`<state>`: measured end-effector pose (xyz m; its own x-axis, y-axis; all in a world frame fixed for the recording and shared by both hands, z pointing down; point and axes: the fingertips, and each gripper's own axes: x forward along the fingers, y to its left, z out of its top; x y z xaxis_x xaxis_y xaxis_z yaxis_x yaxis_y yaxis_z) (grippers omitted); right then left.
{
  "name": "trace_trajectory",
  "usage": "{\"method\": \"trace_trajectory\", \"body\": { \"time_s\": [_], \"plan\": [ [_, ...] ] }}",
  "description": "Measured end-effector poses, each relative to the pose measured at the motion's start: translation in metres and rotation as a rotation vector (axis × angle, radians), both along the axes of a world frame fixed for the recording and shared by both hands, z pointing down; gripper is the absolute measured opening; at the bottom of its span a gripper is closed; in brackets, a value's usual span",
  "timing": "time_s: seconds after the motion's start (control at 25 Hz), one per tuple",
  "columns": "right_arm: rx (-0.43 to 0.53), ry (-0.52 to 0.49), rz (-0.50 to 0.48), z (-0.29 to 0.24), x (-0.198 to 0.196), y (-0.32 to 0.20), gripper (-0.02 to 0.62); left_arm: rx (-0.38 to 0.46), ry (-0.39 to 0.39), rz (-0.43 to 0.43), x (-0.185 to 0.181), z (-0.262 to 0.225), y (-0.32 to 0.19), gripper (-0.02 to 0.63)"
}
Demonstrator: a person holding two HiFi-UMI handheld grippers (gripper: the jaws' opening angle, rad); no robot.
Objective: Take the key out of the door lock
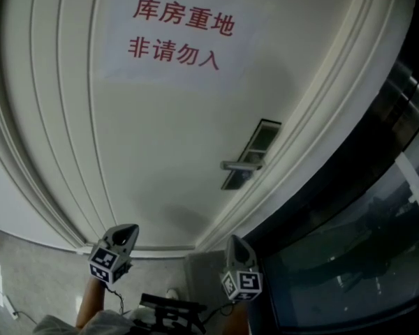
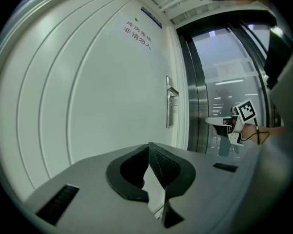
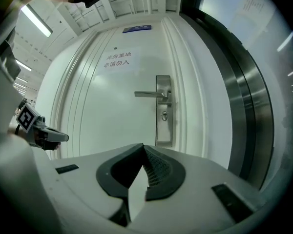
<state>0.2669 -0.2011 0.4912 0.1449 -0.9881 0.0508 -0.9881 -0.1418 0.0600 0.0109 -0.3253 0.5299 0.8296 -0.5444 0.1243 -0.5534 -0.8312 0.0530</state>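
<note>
A white door (image 1: 160, 138) fills the head view, with a silver lock plate (image 1: 252, 155) and lever handle (image 1: 239, 165) at its right. In the right gripper view the handle (image 3: 150, 94) sits on the plate (image 3: 163, 130), and a small key (image 3: 164, 115) sticks out of the keyhole below it. My right gripper (image 3: 143, 146) is shut and empty, well short of the door and pointing toward the lock. My left gripper (image 2: 149, 145) is also shut with nothing in it, held low to the left (image 1: 128, 229). The right gripper (image 1: 234, 241) hangs below the lock plate.
A paper sign (image 1: 174, 35) with red characters is stuck on the upper door. Dark glass panels in a metal frame (image 1: 349, 243) stand right of the door. Raised mouldings (image 1: 49, 152) run down the door's left side. Tiled floor (image 1: 28, 285) lies below.
</note>
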Motion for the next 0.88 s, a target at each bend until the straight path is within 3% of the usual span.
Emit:
{"method": "trace_trajectory", "body": {
  "time_s": [0.88],
  "plan": [
    [-0.005,0.502,-0.017,-0.071,0.065,-0.083,0.014,-0.014,0.002,-0.094,0.041,0.0,-0.026,0.005]
  ]
}}
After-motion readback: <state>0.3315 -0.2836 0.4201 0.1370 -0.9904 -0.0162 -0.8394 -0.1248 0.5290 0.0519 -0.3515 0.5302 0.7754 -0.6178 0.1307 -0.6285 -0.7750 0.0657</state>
